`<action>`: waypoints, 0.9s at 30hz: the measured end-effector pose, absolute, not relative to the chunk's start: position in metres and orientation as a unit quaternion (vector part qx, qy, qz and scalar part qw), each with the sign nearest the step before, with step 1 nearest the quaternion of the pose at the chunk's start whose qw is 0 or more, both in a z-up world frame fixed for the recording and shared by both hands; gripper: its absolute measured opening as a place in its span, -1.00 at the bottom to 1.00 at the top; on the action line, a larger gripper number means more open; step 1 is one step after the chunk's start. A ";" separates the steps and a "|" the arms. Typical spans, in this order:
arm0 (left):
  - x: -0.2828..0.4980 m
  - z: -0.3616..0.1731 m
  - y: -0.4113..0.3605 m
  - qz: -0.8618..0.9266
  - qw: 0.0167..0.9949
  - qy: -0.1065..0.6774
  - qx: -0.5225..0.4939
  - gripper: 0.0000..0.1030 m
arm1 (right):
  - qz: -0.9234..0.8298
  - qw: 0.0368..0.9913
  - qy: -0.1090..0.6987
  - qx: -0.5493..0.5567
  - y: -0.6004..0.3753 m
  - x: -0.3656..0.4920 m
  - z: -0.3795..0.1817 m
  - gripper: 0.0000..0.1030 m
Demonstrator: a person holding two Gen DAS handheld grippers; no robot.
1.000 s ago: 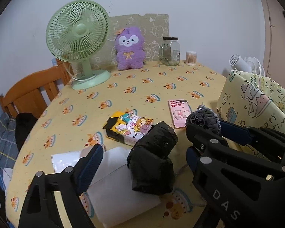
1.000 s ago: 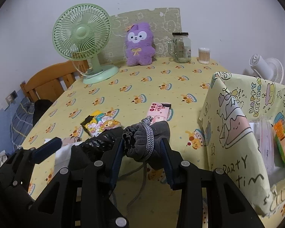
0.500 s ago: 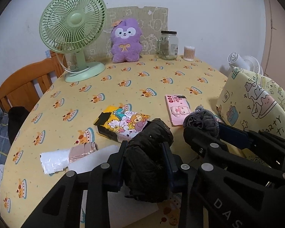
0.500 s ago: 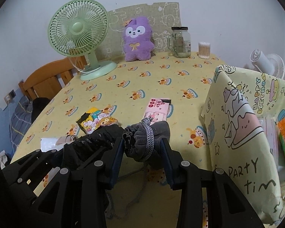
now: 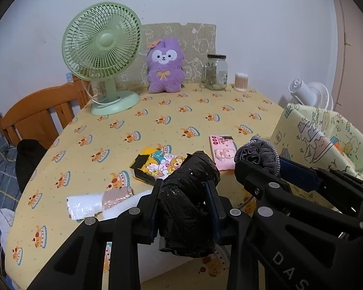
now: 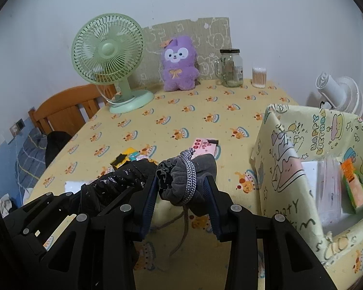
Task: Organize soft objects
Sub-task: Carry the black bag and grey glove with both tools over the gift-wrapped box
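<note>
Left gripper (image 5: 184, 207): one, its fingers clamped on one black crinkly bundle (image 5: 188, 203), held just above the worktop (image 5: 157, 120); the jaws have just been closing, with the bundle between them.
Right gripper (image 6: 180, 193): one, its fingers pressed tight on one grey drawstring pouch (image 6: 184, 181), also clear of the worktop, its cord hanging down.
The two held things: side by side, black bundle to the left of the grey pouch, near the front edge.
Fabric bin (image 6: 302, 159): one, pale yellow with cartoon prints, on the right; a few packets lie inside, too jumbled to count.
Flat packs on the cloth: two, one yellow cartoon pack (image 5: 157, 164) and one pink pack (image 5: 222, 151), just beyond the grippers.
White things at front left: one plastic roll (image 5: 92, 205) and one white sheet (image 5: 123, 207) beside it.
Fans: two, one green (image 5: 101, 48) at the back left, one white (image 6: 338, 91) past the bin.
Plush toy (image 5: 164, 65): one, purple, upright at the back.
Glass jar (image 5: 216, 71): one, beside one tub of cotton swabs (image 5: 241, 81).
Wooden chair (image 5: 41, 111): one, at the left.
</note>
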State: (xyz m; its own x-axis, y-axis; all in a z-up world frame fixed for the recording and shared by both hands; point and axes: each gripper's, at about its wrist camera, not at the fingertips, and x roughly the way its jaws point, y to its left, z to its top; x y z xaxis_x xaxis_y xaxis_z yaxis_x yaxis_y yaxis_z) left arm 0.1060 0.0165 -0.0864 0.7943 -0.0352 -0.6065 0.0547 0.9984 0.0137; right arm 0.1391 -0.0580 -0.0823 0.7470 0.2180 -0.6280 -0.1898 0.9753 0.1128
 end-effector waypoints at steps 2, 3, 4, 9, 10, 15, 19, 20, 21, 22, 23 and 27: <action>0.102 -0.081 0.017 -0.023 0.949 0.313 0.012 -0.35 | 0.109 0.936 0.334 0.019 -0.057 0.136 -0.078 -0.17; 0.101 -0.080 0.018 -0.023 0.950 0.311 0.011 -0.35 | 0.110 0.937 0.330 0.019 -0.057 0.134 -0.075 -0.17; 0.099 -0.077 0.018 -0.022 0.951 0.308 0.010 -0.35 | 0.110 0.938 0.327 0.018 -0.056 0.132 -0.072 -0.17; 0.091 -0.069 0.021 -0.014 0.954 0.300 0.007 -0.35 | 0.112 0.941 0.320 0.017 -0.054 0.126 -0.062 -0.17; 0.089 -0.067 0.021 -0.013 0.955 0.298 0.007 -0.35 | 0.112 0.941 0.318 0.017 -0.054 0.125 -0.059 -0.17; 0.080 -0.058 0.021 -0.012 0.958 0.287 0.005 -0.35 | 0.115 0.945 0.307 0.013 -0.051 0.116 -0.049 -0.17; 0.074 -0.050 0.022 -0.008 0.960 0.279 0.003 -0.35 | 0.116 0.947 0.299 0.012 -0.050 0.109 -0.039 -0.17; 0.072 -0.047 0.022 -0.008 0.961 0.275 0.003 -0.35 | 0.116 0.948 0.297 0.011 -0.050 0.108 -0.037 -0.17; 0.071 -0.045 0.021 -0.007 0.962 0.273 0.003 -0.35 | 0.117 0.948 0.294 0.011 -0.050 0.106 -0.034 -0.17; 0.069 -0.042 0.021 -0.007 0.963 0.270 0.004 -0.35 | 0.117 0.949 0.292 0.011 -0.050 0.104 -0.033 -0.17; 0.067 -0.040 0.021 -0.007 0.964 0.267 0.004 -0.35 | 0.117 0.950 0.289 0.011 -0.050 0.103 -0.030 -0.17; 0.061 -0.031 0.020 -0.006 0.966 0.257 0.004 -0.35 | 0.118 0.953 0.279 0.011 -0.051 0.096 -0.020 -0.17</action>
